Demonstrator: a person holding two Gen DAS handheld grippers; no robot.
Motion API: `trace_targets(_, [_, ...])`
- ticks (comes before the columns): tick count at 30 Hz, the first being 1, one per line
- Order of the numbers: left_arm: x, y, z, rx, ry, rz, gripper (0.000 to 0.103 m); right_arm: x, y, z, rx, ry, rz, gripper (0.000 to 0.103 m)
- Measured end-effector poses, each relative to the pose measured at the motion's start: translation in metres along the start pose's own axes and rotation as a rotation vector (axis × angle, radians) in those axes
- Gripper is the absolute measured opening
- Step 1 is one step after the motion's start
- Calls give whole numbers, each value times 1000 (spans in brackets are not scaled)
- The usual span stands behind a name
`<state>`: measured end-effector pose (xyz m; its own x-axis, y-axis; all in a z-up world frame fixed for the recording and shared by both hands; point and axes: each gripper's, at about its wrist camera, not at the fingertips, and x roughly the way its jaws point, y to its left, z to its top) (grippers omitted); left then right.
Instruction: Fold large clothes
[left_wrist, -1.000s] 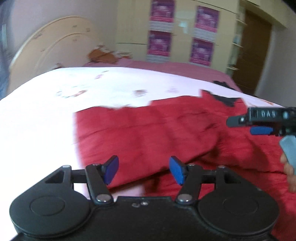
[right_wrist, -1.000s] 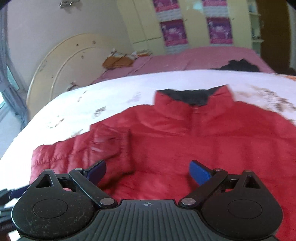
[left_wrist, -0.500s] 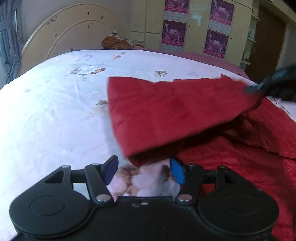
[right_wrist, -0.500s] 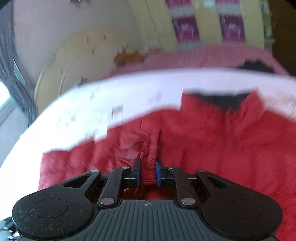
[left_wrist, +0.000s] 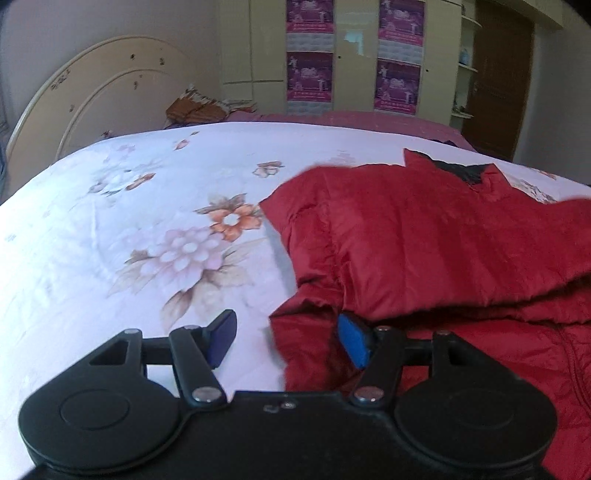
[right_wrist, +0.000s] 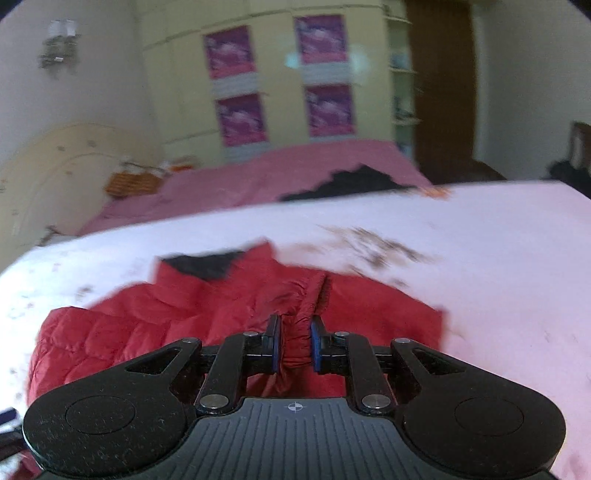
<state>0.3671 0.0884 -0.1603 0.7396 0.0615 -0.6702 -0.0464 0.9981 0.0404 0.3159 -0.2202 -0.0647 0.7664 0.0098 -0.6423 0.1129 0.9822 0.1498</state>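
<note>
A red puffer jacket with a dark collar lining lies on the bed, its left sleeve folded across the body. My left gripper is open low over the jacket's near left edge. Red fabric lies between its blue pads without being pinched. In the right wrist view the jacket spreads below my right gripper. That gripper is shut on a bunched fold of the sleeve and holds it lifted over the jacket's body.
The bed carries a white floral sheet, bare to the left of the jacket. A cream headboard stands at the far left. A pink blanket and a dark garment lie behind. A wardrobe with posters and a brown door are beyond.
My right gripper closed on the sleeve and carried it to the right across the jacket, folding it over. My left gripper moved down to the jacket's near left edge.
</note>
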Motion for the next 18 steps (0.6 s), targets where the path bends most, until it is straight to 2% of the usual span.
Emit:
trace_targets(3, [2,-7,1,38,-6,4,61,4,-21,-14,44,37,-53,15])
trace_targets(4, [4,-10,1,63,-8,11,57,9,-24,-19,46,57,-69,15])
trace_targets(5, [6,-11,1,83,-8,16,51,15,-26,-24,41,78,-86,15])
trace_targets(6, [7,-11,1,94,4,8,36,19,-29,-29,43,100,-100,15])
trace_targets(7, [7,-10,1,98,21,-8,29,22,-32,-31,59,114,-109,16])
trace_targets(10, [-8,-2,-4,116,7,-59,28,20,-39,-31,122,120,-69,16])
trace_targets(11, [-11,-2,-6,141,7,-62,28,18,-42,-30,122,121,-66,16])
trace_targets(13, [-11,-4,-6,170,1,-43,36,16,-44,-29,118,122,-60,16])
trace_targets(15, [-5,-6,-3,167,2,-29,35,20,-44,-28,134,131,-55,19])
trace_targets(16, [0,-8,-1,164,4,-30,35,21,-45,-28,149,137,-51,24])
trace_targets(18, [9,-15,2,190,11,-22,35,27,-42,-25,169,131,-28,73])
